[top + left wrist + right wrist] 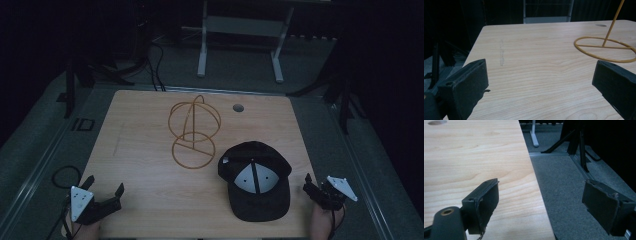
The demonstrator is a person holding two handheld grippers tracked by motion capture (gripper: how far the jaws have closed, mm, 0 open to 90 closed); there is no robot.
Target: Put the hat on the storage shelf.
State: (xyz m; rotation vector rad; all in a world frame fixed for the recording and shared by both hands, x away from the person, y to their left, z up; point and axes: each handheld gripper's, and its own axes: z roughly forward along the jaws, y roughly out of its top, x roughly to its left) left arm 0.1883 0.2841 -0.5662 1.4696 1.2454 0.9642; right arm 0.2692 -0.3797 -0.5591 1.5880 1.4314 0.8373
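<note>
- The left gripper (104, 193) rests at the near left corner of the wooden table (145, 195), its jaws spread wide with nothing between them; in the left gripper view only bare wood lies between the two black pads (470, 85).
- The right gripper (313, 186) sits at the near right edge of the table, jaws likewise wide apart and empty. In the right gripper view one jaw hangs over the tabletop (474, 165) and the other over the grey carpet (564, 185) beside it.
- The black cap (257, 187) lies on the near right part of the table, just left of the right gripper and well apart from the left one. It lies upside down: the hollow crown faces up and shows a pale grey lining (256, 177) crossed by a dark seam, and the brim points toward the near edge.
- Nothing lies inside the cap's crown.
- Farther back, near the table's middle, stands a yellow wire stand (194, 131): a flat ring on the wood, an upright rod, and crossed hoops on top. Its base ring (605, 48) sits just beside the cap's far left side; whether they touch I cannot tell.
- A small round hole (238, 107) marks the far right part of the tabletop.
</note>
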